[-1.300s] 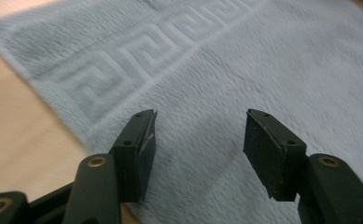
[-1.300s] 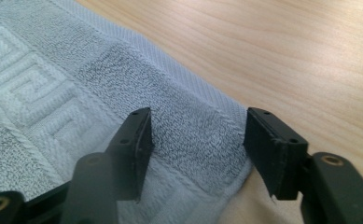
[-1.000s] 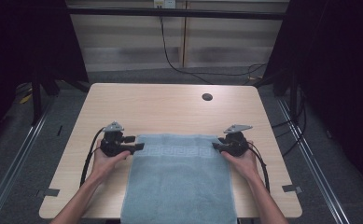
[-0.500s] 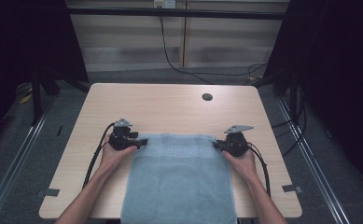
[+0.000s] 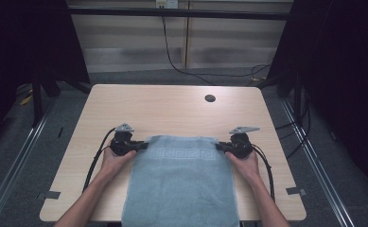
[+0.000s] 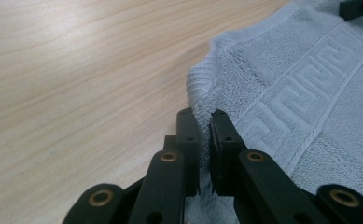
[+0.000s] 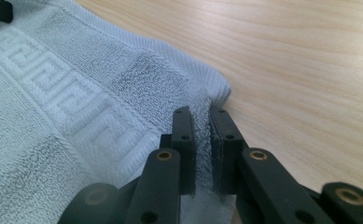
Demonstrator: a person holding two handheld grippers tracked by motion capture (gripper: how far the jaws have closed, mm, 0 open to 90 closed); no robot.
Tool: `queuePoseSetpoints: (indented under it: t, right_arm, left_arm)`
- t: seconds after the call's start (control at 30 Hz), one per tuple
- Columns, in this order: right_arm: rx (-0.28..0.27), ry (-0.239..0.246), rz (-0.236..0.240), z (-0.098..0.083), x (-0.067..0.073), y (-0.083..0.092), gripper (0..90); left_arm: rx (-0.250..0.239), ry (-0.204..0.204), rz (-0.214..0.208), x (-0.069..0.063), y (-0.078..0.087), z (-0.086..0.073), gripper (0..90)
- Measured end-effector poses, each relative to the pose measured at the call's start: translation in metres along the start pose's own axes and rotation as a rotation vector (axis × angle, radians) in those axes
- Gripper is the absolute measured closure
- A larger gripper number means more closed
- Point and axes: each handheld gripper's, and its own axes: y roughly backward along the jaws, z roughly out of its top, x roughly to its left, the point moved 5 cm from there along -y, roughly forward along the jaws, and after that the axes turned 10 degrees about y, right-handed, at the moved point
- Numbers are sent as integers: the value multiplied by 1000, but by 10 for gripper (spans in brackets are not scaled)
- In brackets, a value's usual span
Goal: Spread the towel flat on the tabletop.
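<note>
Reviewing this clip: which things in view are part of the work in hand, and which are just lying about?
In use:
- light blue towel, spread on the table, near end over its edge
- left tool, shut on the towel's far left corner
- right tool, shut on its far right corner

Lying about:
- dark round spot on the far tabletop
- black cable beyond the table

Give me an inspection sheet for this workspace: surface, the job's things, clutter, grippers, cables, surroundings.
Surface: light wooden table, one round dark hole near its far edge.
Job's things: blue-grey towel, key-pattern band across its far end, near end hanging over the table's front edge.
Clutter: nothing seen.
Grippers: left gripper has just closed, pinching the towel's far left corner; right gripper clamped on the far right corner.
Cables: black gripper cables loop on the table; another runs down the back wall.
Surroundings: grey floor, dark curtains at both sides.
</note>
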Motion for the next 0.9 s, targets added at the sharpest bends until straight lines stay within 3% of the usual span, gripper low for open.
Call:
queuePoseSetpoints:
  t: [0.2,0.3,0.47,0.67,0.8,0.9]
  right_arm:
    - [-17,-13,18,4,0,3,840]
    - [-90,-17,32,17,3,17,846]
    - [-156,-12,39,30,6,33,847]
    - [-193,-10,43,43,7,40,849]
    - [-213,2,46,61,4,45,854]
    - [-241,9,55,69,4,47,855]
  left_arm:
    - [-38,23,-23,-4,11,2,845]
    - [-73,11,-43,-11,21,7,845]
    - [-159,-1,-64,-26,40,22,844]
    - [-197,12,-86,-28,47,34,845]
    - [-234,-8,-87,-32,58,50,846]
    - [-253,-8,-99,-34,63,54,846]
